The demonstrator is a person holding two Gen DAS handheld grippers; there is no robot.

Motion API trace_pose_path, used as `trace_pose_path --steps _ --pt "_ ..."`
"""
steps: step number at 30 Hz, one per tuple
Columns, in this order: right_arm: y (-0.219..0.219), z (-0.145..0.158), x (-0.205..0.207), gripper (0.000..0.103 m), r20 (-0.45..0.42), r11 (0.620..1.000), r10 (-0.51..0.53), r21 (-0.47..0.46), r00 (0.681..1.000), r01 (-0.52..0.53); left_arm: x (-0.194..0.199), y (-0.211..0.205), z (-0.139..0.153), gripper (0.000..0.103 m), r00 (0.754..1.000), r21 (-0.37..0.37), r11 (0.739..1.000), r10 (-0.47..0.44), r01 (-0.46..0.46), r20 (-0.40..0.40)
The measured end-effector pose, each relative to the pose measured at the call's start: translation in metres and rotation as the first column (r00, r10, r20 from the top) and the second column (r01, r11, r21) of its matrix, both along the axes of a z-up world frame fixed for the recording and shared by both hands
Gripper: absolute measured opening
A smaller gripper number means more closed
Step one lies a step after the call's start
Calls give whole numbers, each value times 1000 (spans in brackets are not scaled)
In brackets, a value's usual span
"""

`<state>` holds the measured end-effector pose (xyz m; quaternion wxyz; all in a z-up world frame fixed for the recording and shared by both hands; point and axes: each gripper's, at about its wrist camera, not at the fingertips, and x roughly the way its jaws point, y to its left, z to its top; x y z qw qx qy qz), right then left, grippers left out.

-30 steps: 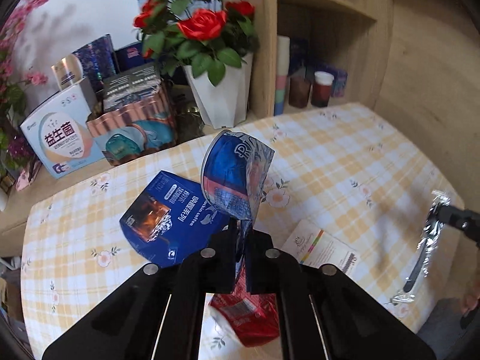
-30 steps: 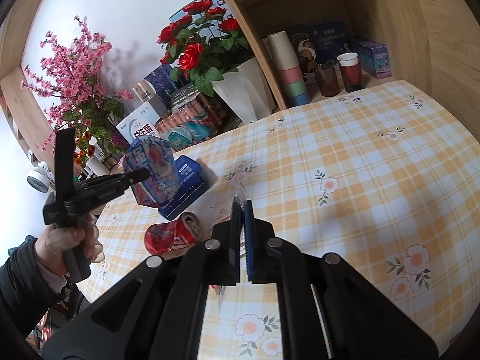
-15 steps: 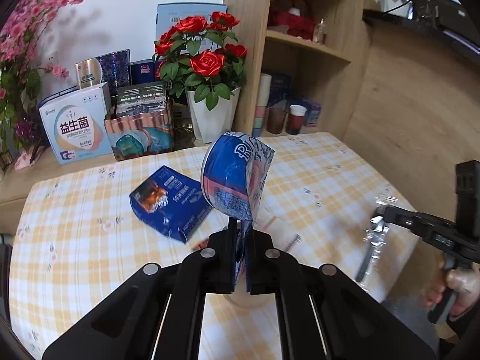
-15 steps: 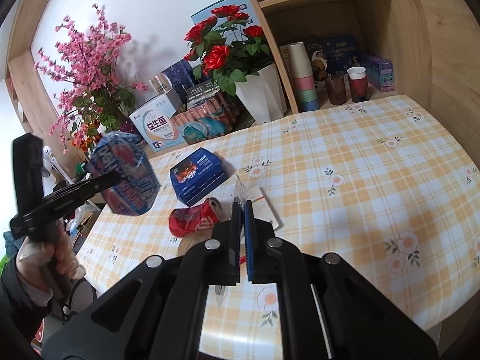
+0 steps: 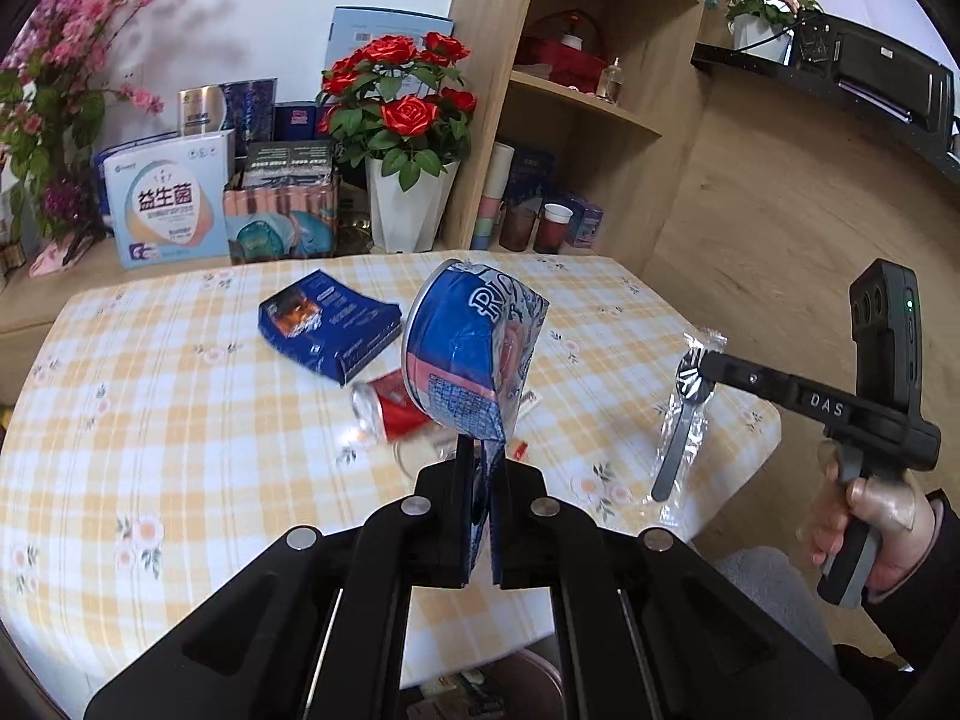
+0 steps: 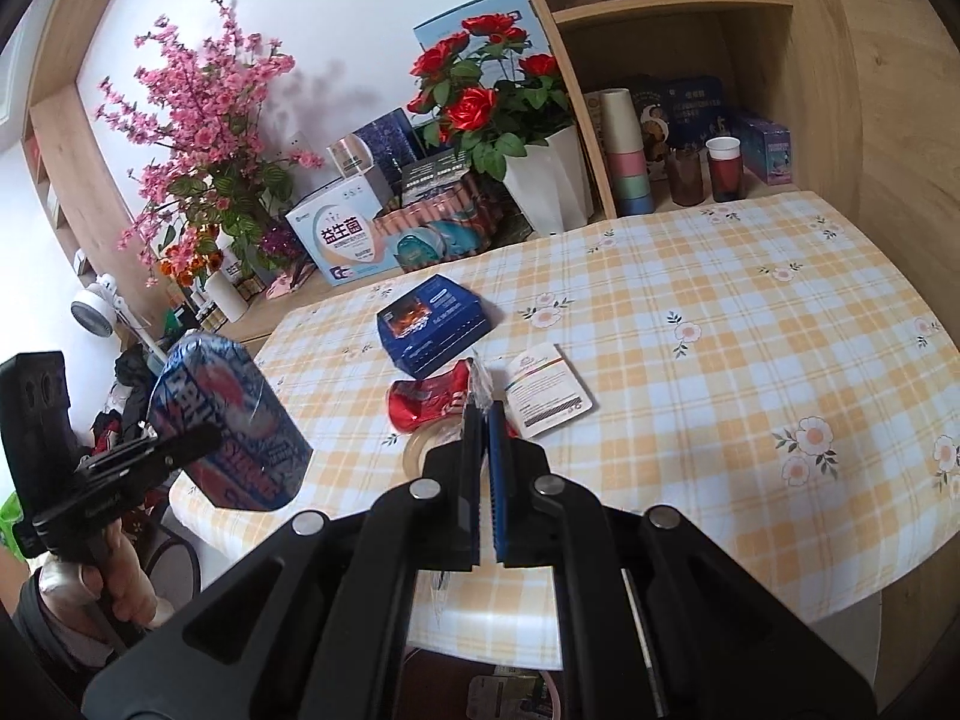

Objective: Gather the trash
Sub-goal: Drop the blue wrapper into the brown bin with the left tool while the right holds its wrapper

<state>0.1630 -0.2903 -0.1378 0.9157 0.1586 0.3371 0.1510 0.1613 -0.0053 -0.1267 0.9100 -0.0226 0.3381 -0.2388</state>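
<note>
right hand-held gripper [image 5: 699, 369]: "DAS" | white box [image 5: 168, 207]: "益生菌"

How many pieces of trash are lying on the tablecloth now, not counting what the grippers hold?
3. A blue box lies farthest back, a crushed red can in front of it, and a white card to the can's right. The gripper fingers may hide something more.

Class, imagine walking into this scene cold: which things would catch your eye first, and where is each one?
First, the crumpled blue snack bag pinched in the left gripper, raised above the checked tablecloth. Next, the clear wrapper holding a dark spoon, dangling from the right gripper at the table's edge. Behind, red roses in a white pot stand by the shelves.
</note>
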Motion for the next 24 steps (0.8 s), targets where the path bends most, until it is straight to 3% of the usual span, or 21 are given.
trace_pose_path --steps 13,24 --pt "3 11 -41 7 23 1000 4 26 1000 -5 -80 13 -10 4 999 23 1000 8 -7 -42" --pt "4 8 -58 7 25 999 17 31 1000 -17 -113 5 -53 5 983 40 998 -46 54 -178"
